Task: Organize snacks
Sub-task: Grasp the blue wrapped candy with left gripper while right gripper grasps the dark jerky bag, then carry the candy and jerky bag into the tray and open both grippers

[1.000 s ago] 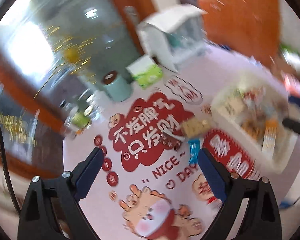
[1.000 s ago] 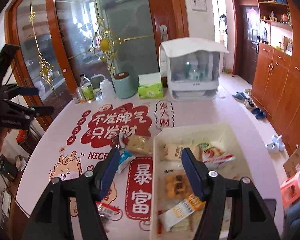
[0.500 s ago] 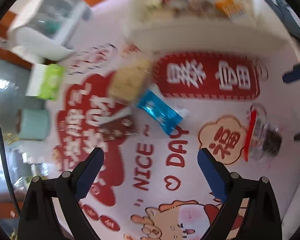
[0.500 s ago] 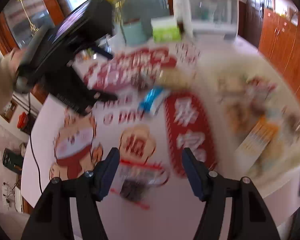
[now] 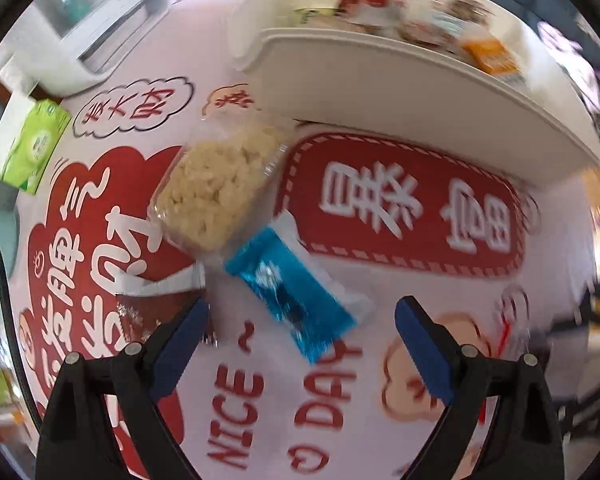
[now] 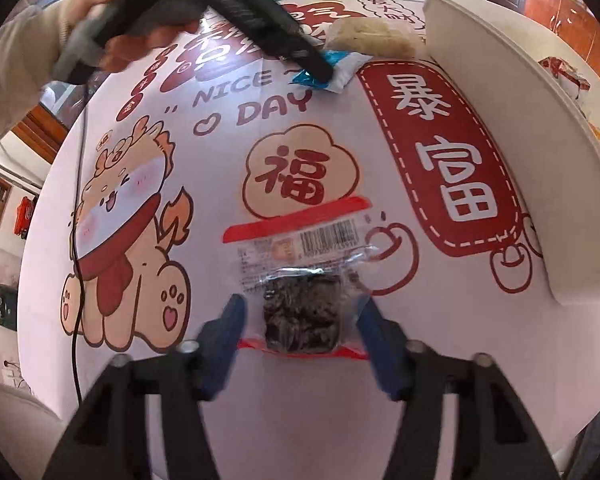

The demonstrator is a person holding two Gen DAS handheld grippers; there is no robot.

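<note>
A clear packet of dark snack (image 6: 300, 312) with red-striped ends lies flat on the printed tablecloth (image 6: 204, 208), between the right gripper's (image 6: 300, 320) closing blue pads – not yet pressed. Farther off, the left gripper (image 5: 302, 312) hovers spread over a blue packet (image 5: 292, 300), beside a pale puffed-rice pack (image 5: 220, 188). The cream snack tray (image 5: 400, 92) – already holding packets – stands just beyond.

Four loose snack packets: one blue (image 5: 296, 300), one pale (image 5: 220, 184), two dark (image 6: 300, 304); one tray (image 5: 400, 92).
</note>
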